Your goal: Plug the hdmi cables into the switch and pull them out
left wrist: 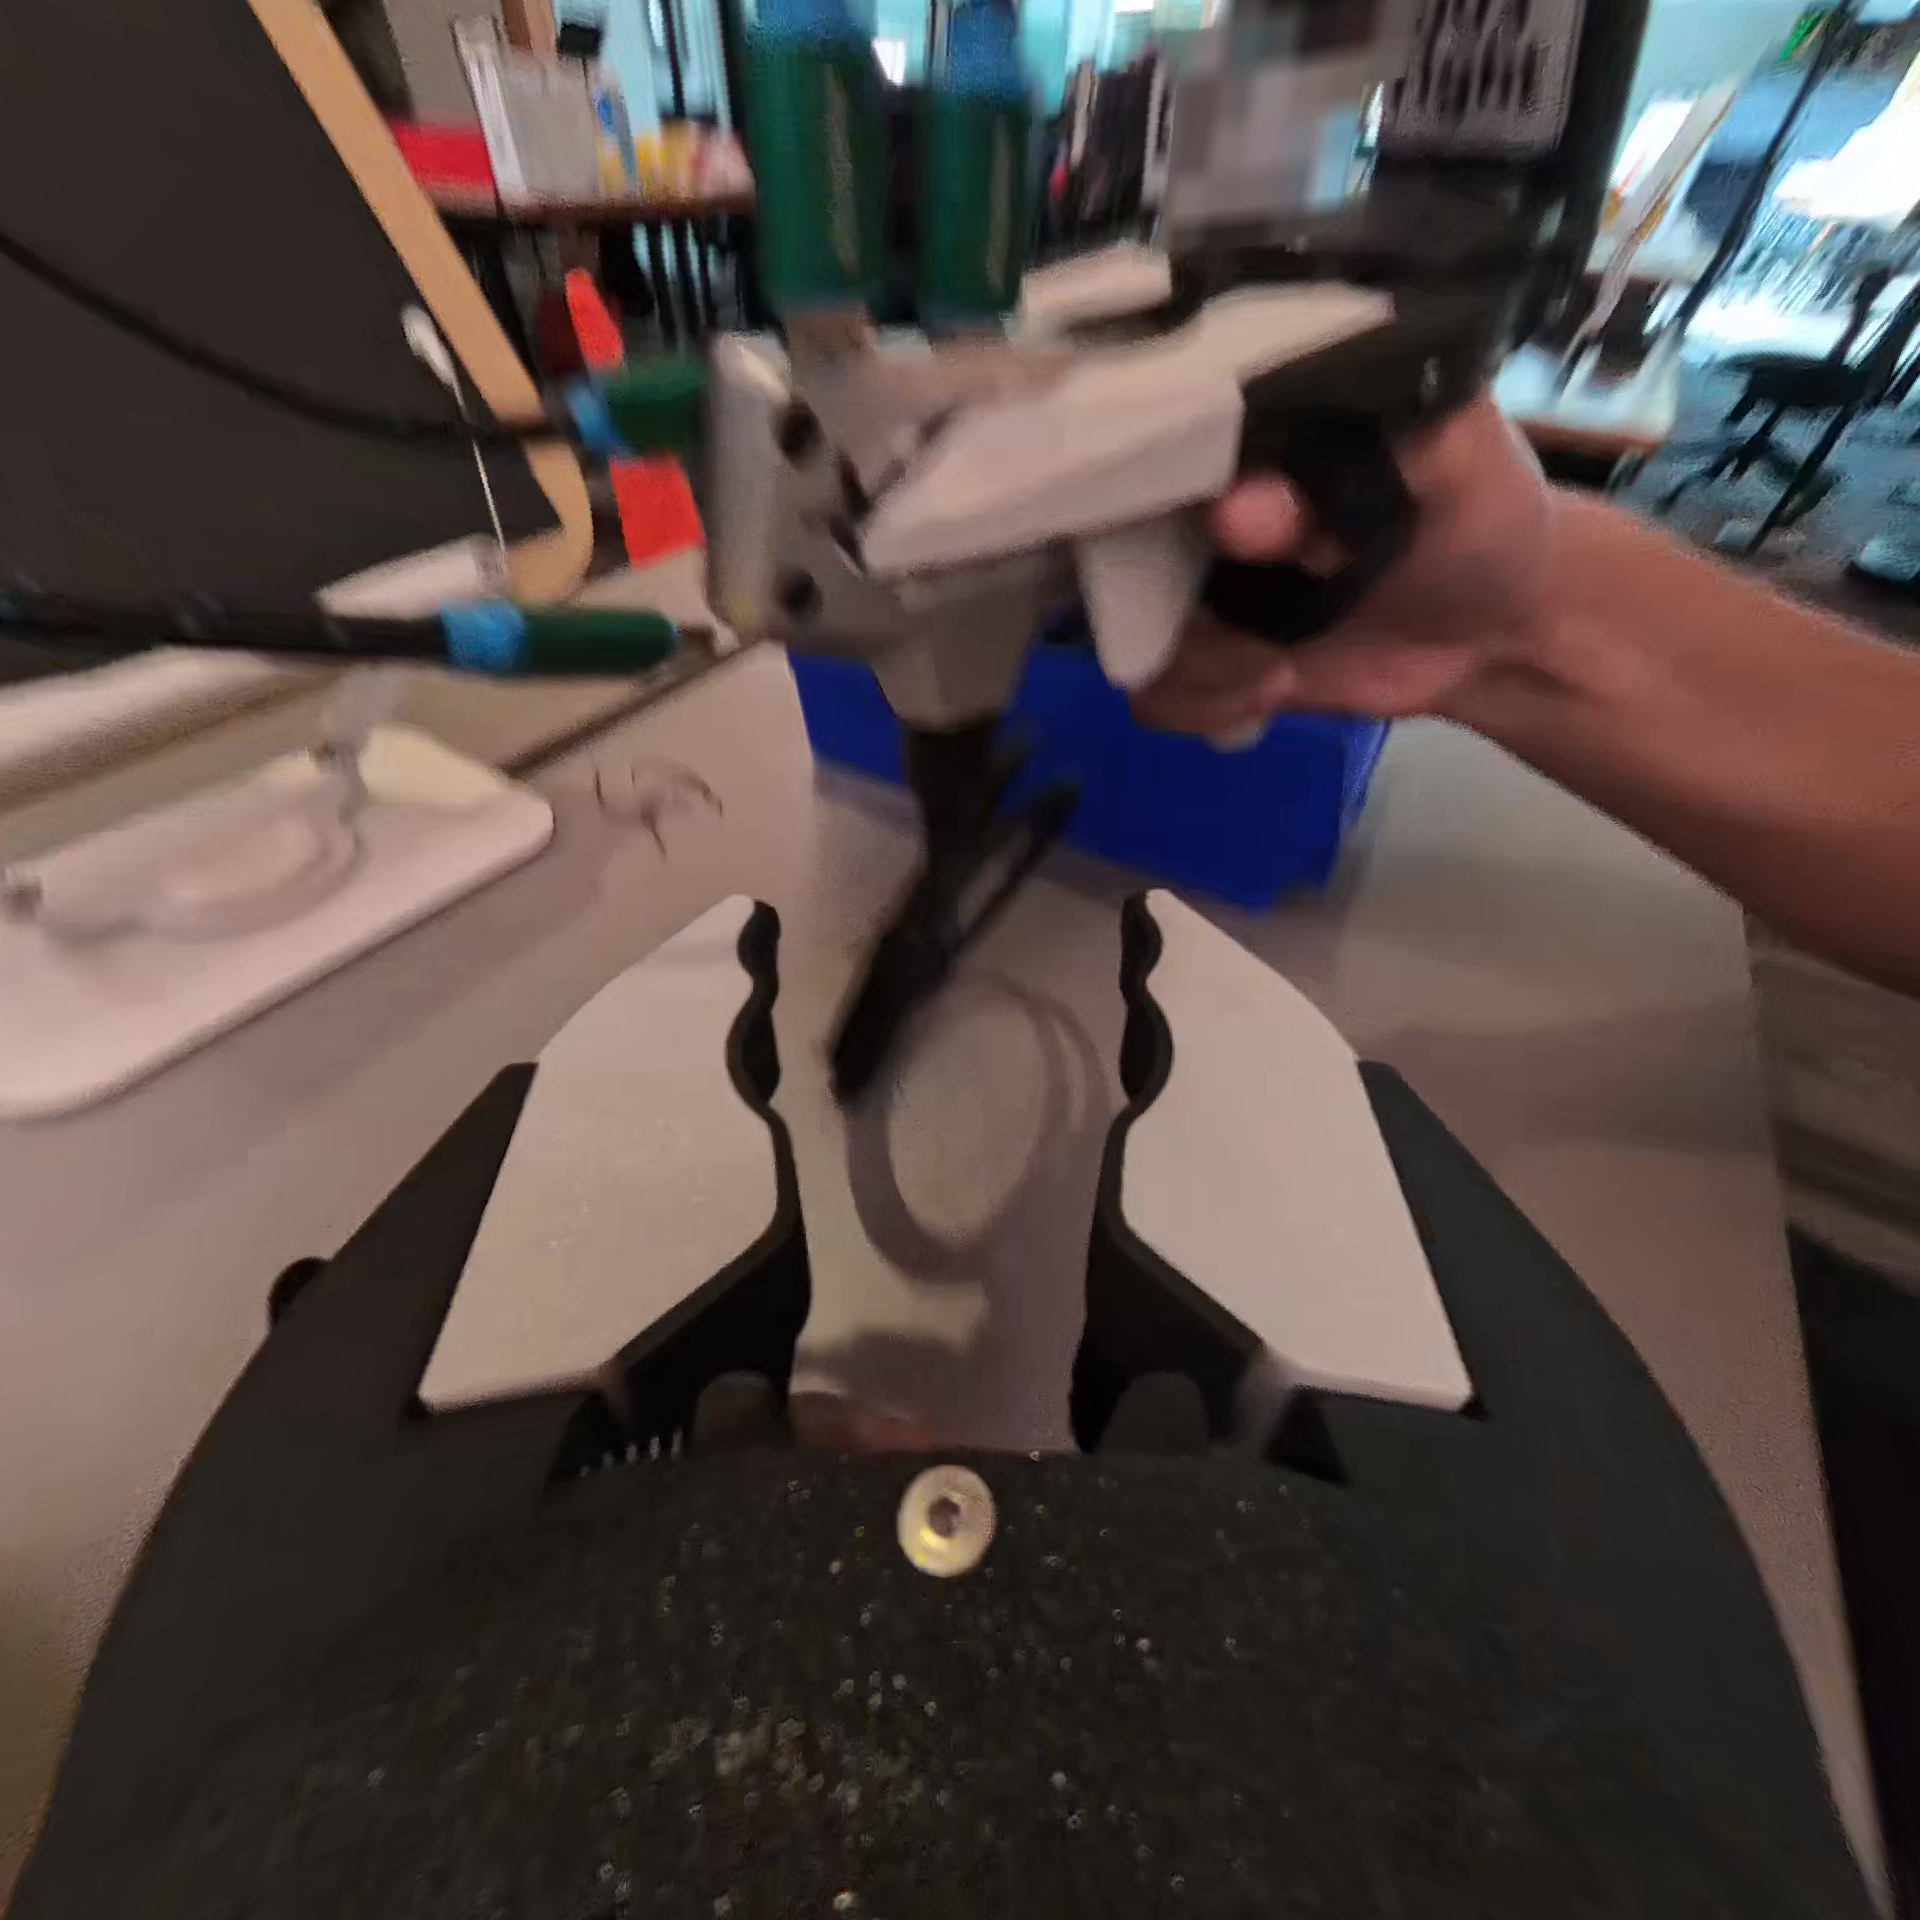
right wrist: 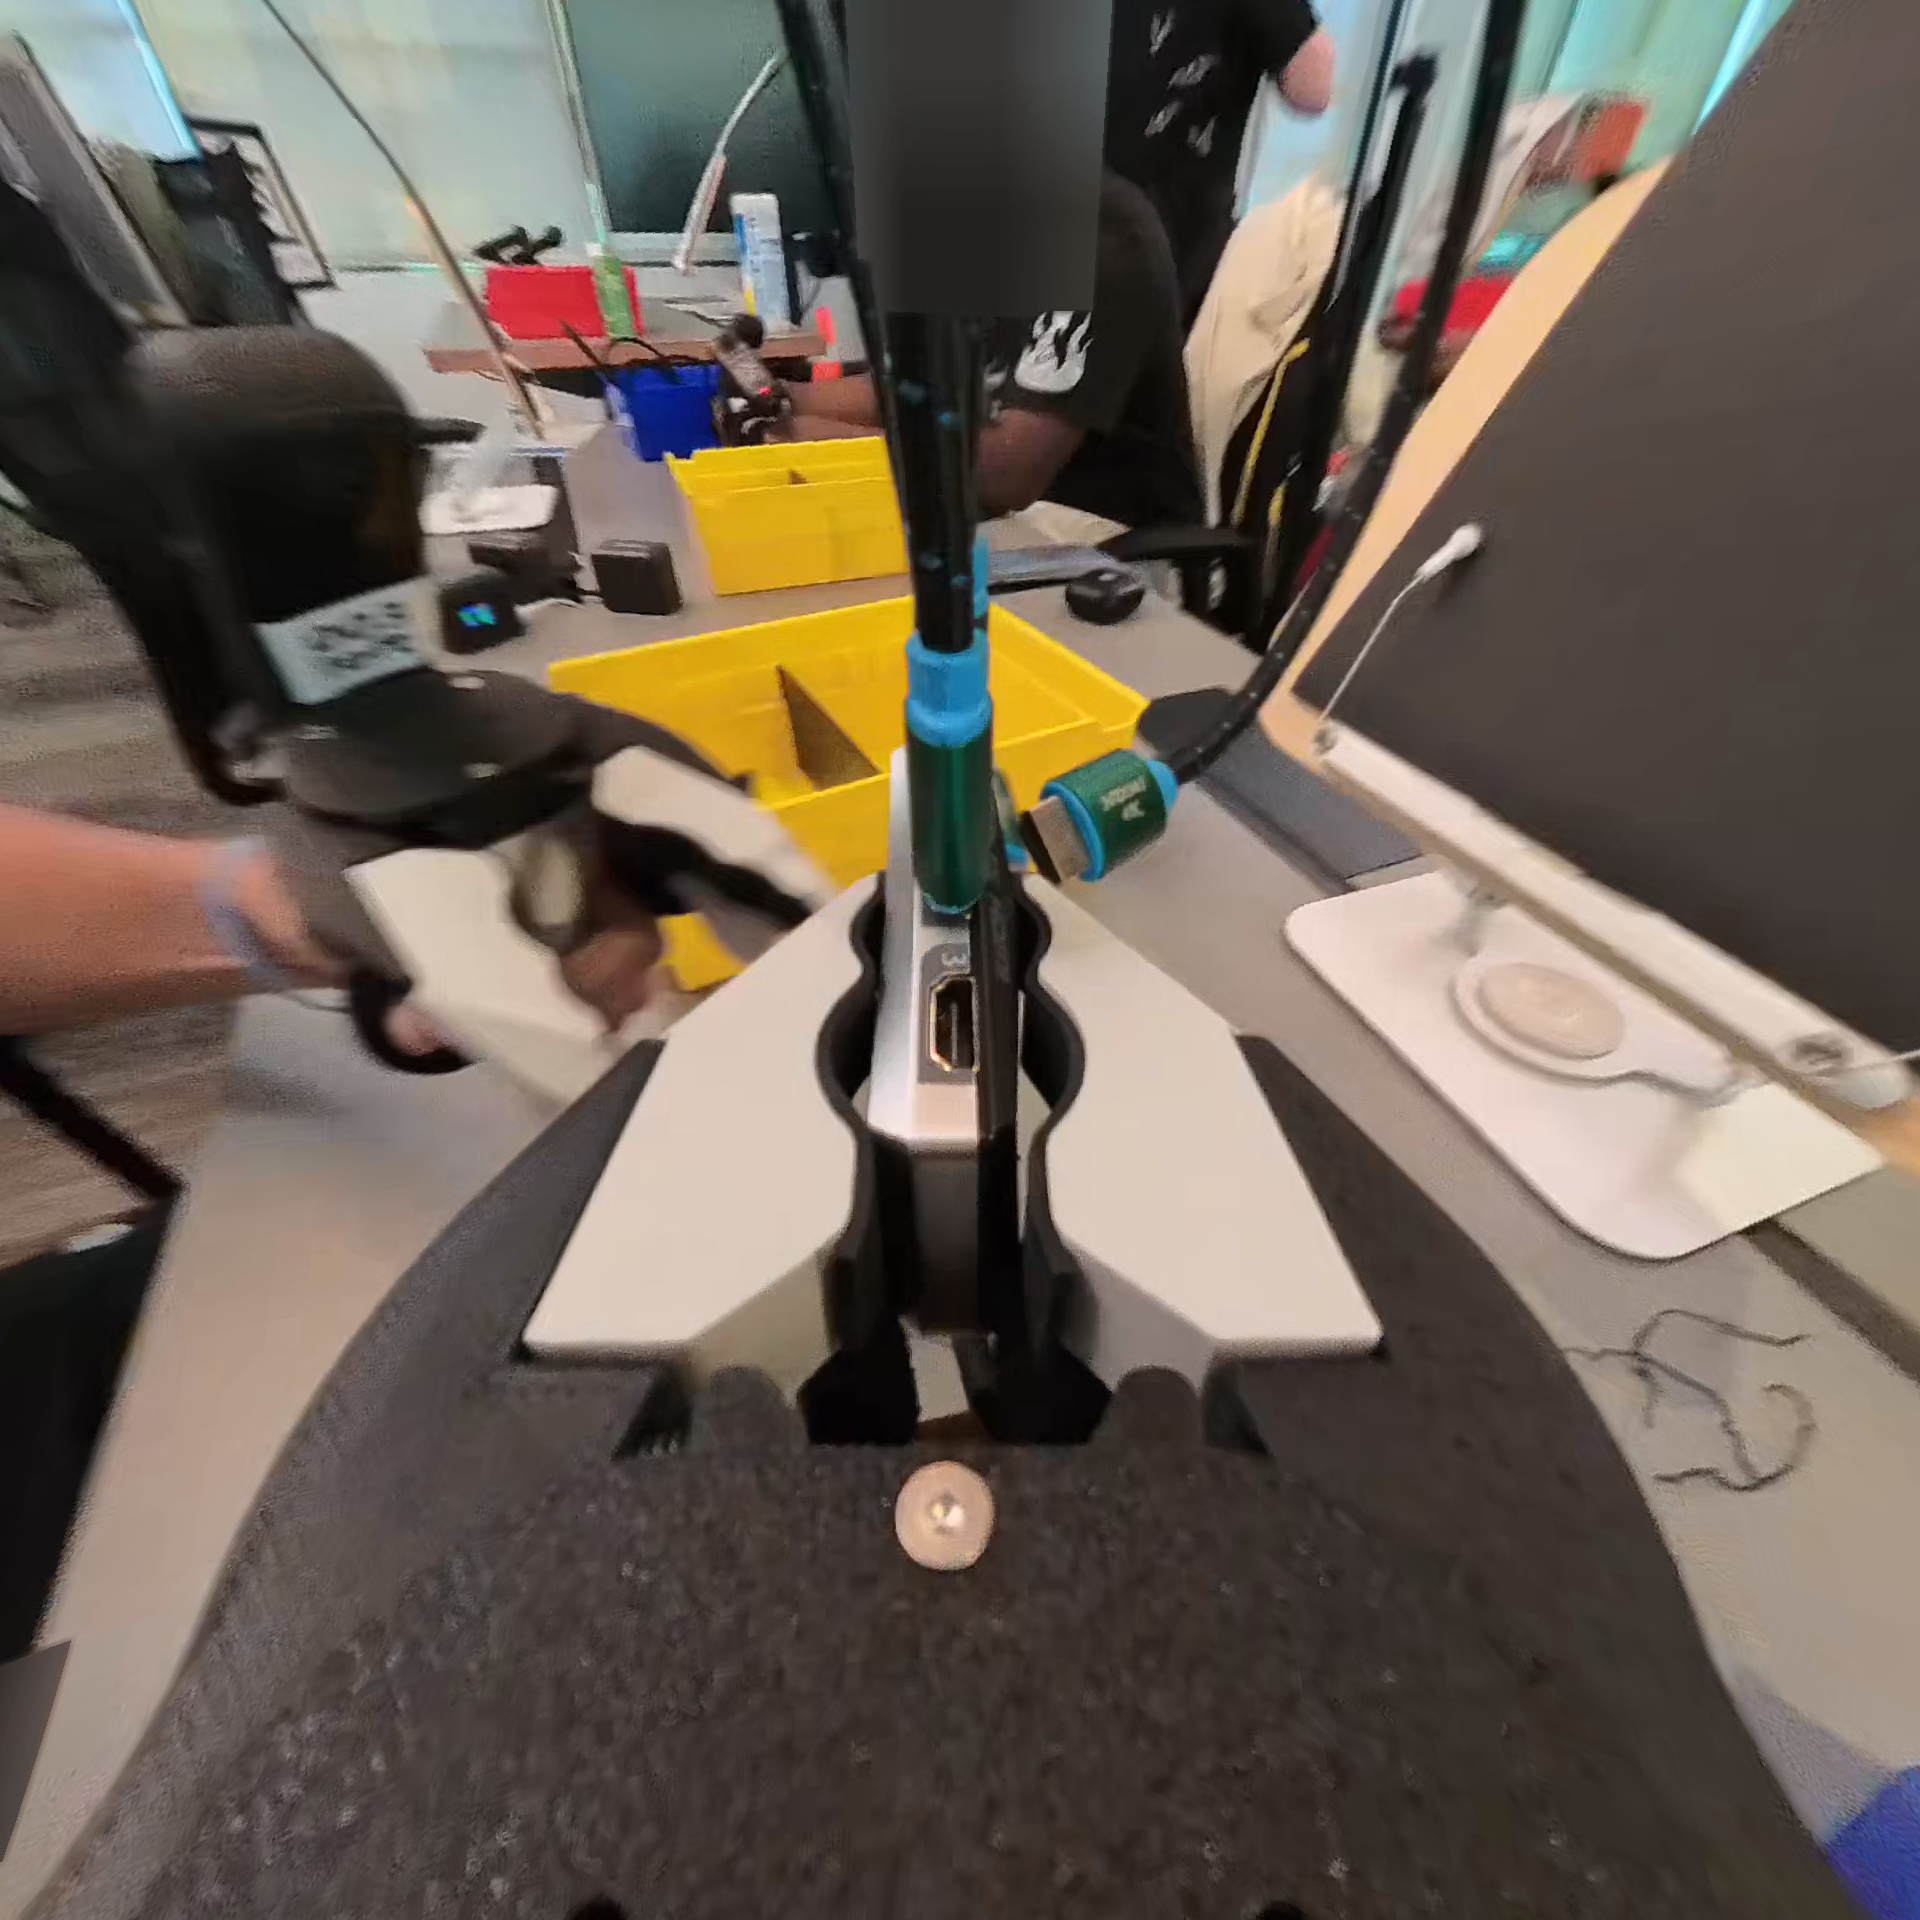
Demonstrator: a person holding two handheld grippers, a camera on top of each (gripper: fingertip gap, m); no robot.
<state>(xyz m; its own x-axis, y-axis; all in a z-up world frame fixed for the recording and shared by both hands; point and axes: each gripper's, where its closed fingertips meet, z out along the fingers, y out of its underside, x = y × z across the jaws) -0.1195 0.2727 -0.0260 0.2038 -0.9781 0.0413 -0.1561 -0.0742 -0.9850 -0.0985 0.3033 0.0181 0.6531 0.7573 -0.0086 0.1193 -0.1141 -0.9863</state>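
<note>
right gripper clamped on the silver hdmi switch, held up off the table. one green hdmi plug seated in the switch, its black cable running straight up; the port just below it sits empty. second green plug hangs loose just right of the switch, unplugged. left gripper fingers apart, nothing between them, above the grey table. yellow bins behind the switch. left view blurred.
</note>
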